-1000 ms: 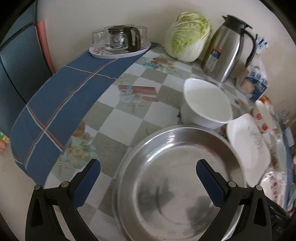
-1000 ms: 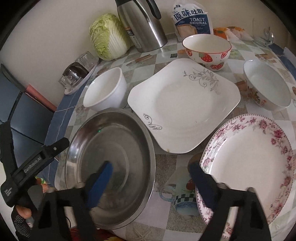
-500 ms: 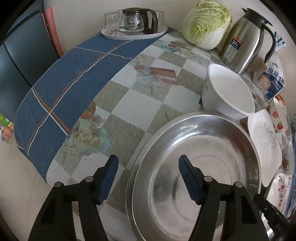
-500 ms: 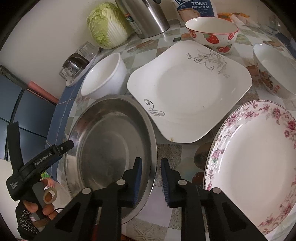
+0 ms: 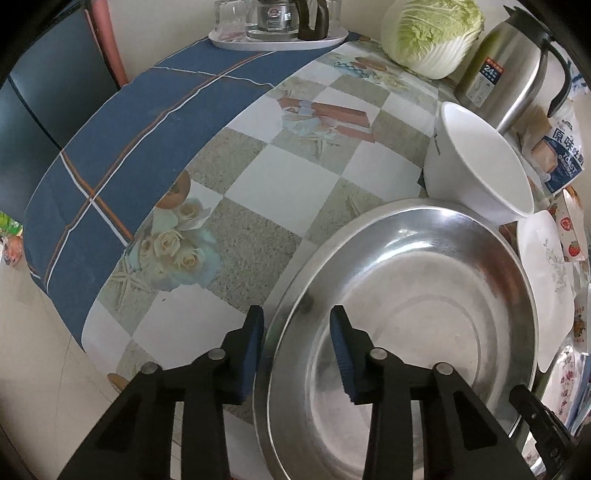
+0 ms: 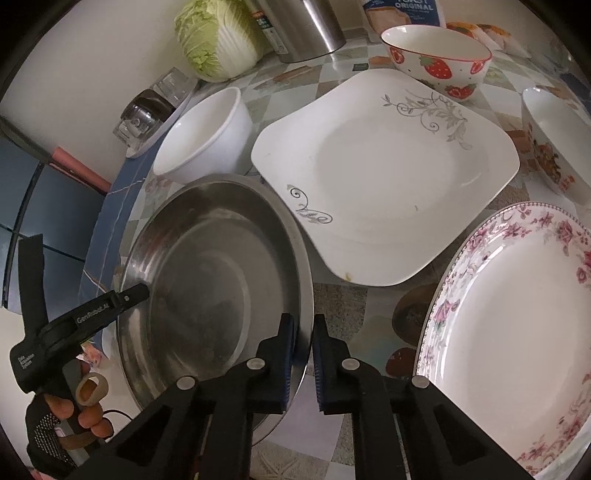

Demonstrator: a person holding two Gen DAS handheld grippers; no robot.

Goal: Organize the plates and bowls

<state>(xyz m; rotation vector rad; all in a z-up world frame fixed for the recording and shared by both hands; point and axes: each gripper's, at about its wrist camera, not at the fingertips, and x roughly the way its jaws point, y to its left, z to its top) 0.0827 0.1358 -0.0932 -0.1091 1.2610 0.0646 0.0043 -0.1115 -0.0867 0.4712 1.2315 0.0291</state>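
A large steel basin (image 5: 424, 314) sits at the table's near edge; it also shows in the right wrist view (image 6: 207, 280). My left gripper (image 5: 297, 345) straddles its left rim, jaws closed in on the rim. My right gripper (image 6: 304, 354) is shut on the basin's right rim. A white bowl (image 6: 203, 136) stands behind the basin. A square white plate (image 6: 384, 173), a floral round plate (image 6: 517, 332), a strawberry bowl (image 6: 436, 59) and a flowered bowl (image 6: 554, 140) lie to the right.
A cabbage (image 5: 432, 33), a steel thermos jug (image 5: 513, 62), a toast bag (image 5: 565, 155) and a tray of glasses with a glass pot (image 5: 277, 26) stand along the wall. A blue cloth (image 5: 129, 122) hangs over the table's left edge.
Both grippers have closed from wide open onto the basin's rim, the left on the left side, the right on the right side. Both cameras moved lower and closer to the basin.
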